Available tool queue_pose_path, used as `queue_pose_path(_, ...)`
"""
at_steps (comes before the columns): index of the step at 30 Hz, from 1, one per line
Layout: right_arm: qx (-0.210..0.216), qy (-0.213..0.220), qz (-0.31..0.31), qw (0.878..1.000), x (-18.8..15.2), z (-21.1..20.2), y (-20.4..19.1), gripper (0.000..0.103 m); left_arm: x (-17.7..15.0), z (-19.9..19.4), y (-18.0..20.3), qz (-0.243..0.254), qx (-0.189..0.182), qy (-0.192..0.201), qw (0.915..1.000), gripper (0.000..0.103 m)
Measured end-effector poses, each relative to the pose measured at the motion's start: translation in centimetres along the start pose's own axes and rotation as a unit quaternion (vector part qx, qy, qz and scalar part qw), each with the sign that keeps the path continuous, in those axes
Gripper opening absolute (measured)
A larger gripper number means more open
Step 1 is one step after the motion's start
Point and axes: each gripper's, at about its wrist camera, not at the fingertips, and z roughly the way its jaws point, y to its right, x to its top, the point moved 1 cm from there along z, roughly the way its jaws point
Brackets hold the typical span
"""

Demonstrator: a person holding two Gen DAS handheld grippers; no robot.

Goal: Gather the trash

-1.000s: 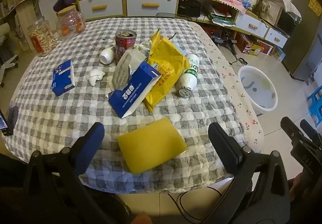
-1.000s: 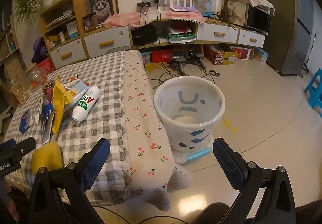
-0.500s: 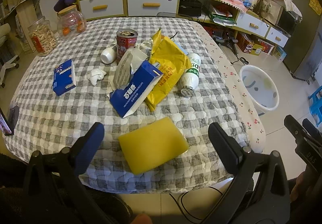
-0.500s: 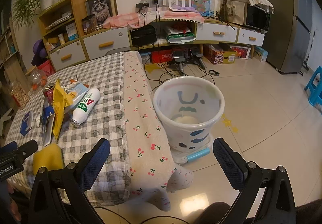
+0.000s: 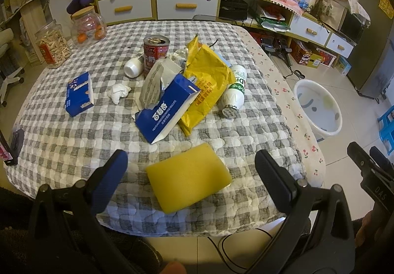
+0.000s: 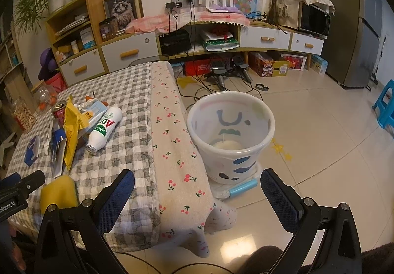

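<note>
Trash lies on the checked tablecloth (image 5: pixel 61 136): a torn blue tissue box (image 5: pixel 167 111), a yellow bag (image 5: pixel 209 79), a white bottle (image 5: pixel 235 91) on its side, a red can (image 5: pixel 156 48), a crumpled tissue (image 5: pixel 119 91), a small blue pack (image 5: pixel 80 94) and a yellow sponge (image 5: pixel 188 180). My left gripper (image 5: pixel 190 170) is open, empty, above the table's near edge, straddling the sponge. My right gripper (image 6: pixel 197 190) is open and empty, off the table's right side, facing the white bin (image 6: pixel 231 136) on the floor. The bin (image 5: pixel 319 109) holds something pale at its bottom.
Two glass jars (image 5: pixel 88 25) stand at the table's far left. A phone (image 5: pixel 6 151) lies at the left edge. Cabinets and cables (image 6: pixel 216 72) line the back wall. A blue stool (image 6: pixel 385 104) stands on the tiled floor at right.
The left view has drifted slightly, with the table contents shifting a little up in frame. Both grippers stay open and empty. Nothing on the table has moved.
</note>
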Motion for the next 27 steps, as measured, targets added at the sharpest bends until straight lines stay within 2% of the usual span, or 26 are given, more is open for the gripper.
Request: queue_pose_path(27,0.002,-0.006,0.005,1.0,-0.45,0.22,0.13,0.103,-0.08,0.2,0.32,0.0,0.0,-0.006,1.0,0.102)
